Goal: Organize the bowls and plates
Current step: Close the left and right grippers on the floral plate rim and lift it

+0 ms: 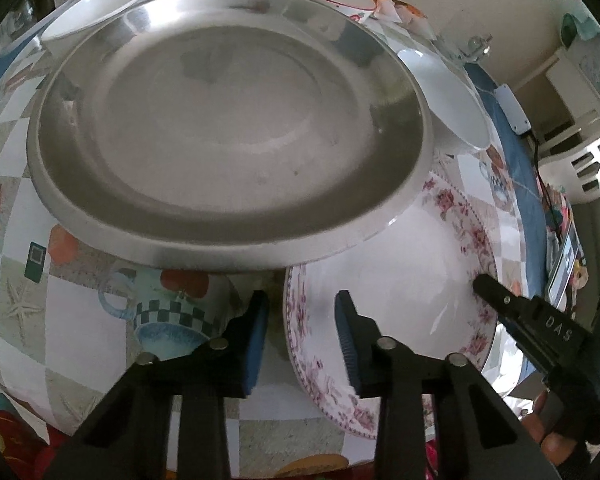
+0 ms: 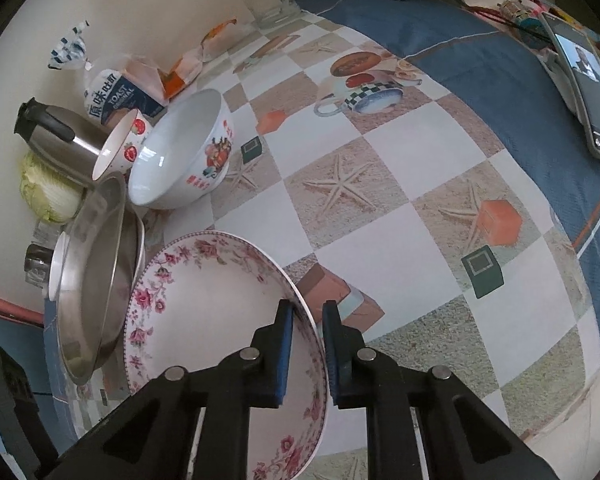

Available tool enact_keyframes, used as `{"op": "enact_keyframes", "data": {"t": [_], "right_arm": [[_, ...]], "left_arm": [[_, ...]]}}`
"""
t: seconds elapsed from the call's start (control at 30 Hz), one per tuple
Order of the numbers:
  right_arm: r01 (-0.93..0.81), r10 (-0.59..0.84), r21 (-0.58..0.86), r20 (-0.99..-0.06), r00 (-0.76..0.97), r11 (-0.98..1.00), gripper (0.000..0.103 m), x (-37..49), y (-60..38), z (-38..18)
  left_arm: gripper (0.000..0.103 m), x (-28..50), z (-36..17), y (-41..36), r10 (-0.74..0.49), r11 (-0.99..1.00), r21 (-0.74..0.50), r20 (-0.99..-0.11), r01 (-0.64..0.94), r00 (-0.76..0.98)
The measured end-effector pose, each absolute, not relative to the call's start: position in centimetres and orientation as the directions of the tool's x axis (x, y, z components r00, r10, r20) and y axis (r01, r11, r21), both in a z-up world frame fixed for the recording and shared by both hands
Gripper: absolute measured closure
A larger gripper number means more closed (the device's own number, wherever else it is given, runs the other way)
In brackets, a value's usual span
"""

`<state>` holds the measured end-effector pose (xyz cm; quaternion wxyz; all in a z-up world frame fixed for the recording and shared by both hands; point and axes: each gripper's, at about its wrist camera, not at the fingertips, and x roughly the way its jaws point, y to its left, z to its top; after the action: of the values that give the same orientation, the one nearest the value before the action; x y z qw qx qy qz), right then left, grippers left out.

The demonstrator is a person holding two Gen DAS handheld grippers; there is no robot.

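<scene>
A floral-rimmed white plate lies on the patterned tablecloth. My right gripper is shut on the right rim of the floral plate, one pad inside and one outside. My left gripper straddles the plate's left rim; its pads stand apart from the rim, so it is open. The right gripper's finger also shows at the plate's far side. A large steel plate overlaps the floral plate's far edge. White bowls surround the steel plate, among them a big decorated bowl.
A steel kettle, a cabbage, a toast bag and a small strawberry bowl crowd the wall side. A glass mug stands farther back. A phone lies on the blue cloth at the right.
</scene>
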<state>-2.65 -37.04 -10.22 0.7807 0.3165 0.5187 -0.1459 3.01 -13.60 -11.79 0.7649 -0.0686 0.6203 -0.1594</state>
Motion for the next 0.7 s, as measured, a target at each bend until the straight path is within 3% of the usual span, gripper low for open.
{"op": "enact_keyframes", "data": {"t": [0.17,0.7], "right_arm": [[0.557,0.106,0.349,-0.901,0.421,0.754,0.087,-2.9,-37.2,-10.3],[0.594,0.116,0.387,-0.890,0.442,0.706,0.088,-5.0,-40.3,-10.6]], "left_arm": [[0.086,3.5,-12.0,-13.3,-0.342,0.937,-0.320,-0.923,0.141,0.176],[0.086,3.3,-12.4,-16.5,-0.408,0.902,-0.376,-0.903,0.211,0.137]]}}
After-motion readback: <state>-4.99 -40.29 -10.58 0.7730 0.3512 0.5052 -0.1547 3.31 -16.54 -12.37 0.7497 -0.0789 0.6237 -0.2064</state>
